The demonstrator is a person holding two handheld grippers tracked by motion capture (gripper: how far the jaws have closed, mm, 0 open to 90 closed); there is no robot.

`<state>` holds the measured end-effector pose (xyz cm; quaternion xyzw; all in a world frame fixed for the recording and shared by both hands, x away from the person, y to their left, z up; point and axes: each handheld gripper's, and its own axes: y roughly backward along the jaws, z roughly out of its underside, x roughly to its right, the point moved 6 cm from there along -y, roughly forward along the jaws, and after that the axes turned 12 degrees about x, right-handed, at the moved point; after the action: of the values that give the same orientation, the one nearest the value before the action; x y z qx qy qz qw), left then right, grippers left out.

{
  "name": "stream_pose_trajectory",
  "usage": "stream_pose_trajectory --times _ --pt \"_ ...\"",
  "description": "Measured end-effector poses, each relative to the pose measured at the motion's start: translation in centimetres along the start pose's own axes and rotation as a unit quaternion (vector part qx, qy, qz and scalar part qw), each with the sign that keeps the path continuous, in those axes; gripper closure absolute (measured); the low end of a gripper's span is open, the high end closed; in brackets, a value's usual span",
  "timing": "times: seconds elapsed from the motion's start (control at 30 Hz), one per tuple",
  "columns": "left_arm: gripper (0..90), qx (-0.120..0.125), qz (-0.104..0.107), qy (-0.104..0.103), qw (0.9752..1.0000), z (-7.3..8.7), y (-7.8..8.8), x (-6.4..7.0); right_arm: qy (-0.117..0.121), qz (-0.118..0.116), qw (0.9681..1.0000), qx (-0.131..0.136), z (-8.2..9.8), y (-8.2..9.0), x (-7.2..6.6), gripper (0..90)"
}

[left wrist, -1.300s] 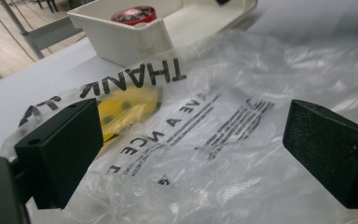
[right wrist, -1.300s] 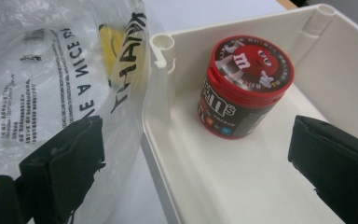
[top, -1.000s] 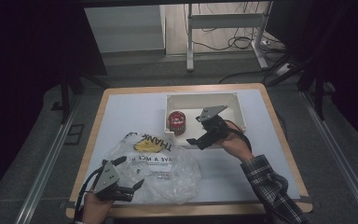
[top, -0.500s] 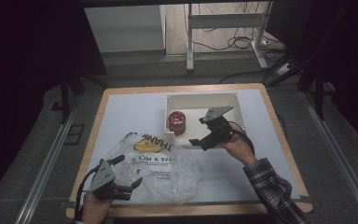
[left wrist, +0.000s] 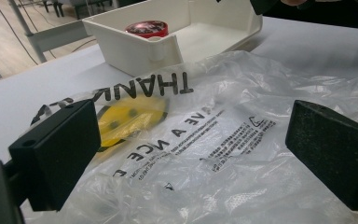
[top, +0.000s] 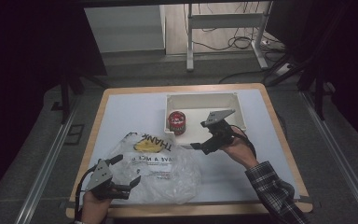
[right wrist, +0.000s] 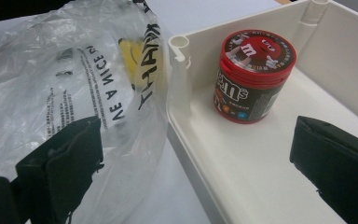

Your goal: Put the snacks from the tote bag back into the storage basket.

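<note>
My right tongs [top: 204, 142] stand wide open with nothing between the jaws, poised at the near edge of the white plastic bin [top: 235, 100], one jaw over the bin floor and the other out over the bag's edge. Straight ahead of them, up in the bin's near-left corner, the red M&M's candy tub [right wrist: 253, 74] stands upright, lid up, so its axis is vertical and I judge a level approach from the side would suit it. My left tongs [top: 123, 173] are also spread wide and empty, low over the near side of the clear plastic "THANK" bag [left wrist: 200, 140], which lies crumpled on the table [top: 121, 112] just beside the bin. The right tongs are far nearer the tub.
</note>
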<state>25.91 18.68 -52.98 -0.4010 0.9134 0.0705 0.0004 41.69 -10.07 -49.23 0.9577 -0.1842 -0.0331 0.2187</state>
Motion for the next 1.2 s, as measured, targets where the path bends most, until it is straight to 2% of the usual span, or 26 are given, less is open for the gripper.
stream_pose_trajectory --times 0.4,0.67,0.8,1.2 --pt "3.1 0.0 -0.001 0.0 1.0 0.0 0.0 0.0 -0.007 0.003 1.0 -0.001 0.4 0.8 -0.5 2.4" --pt "3.1 0.0 -0.001 0.001 1.0 0.0 0.0 0.0 -0.026 0.007 0.9996 0.001 0.7 1.7 -0.8 2.1" --pt "3.1 0.0 -0.001 0.001 1.0 0.0 0.0 0.0 -0.027 0.012 0.9996 0.001 1.0 2.1 -1.0 2.1" --pt "3.1 0.001 -0.002 0.002 1.0 0.0 0.0 0.0 0.011 0.029 0.9994 0.017 1.4 3.3 -1.9 2.1"
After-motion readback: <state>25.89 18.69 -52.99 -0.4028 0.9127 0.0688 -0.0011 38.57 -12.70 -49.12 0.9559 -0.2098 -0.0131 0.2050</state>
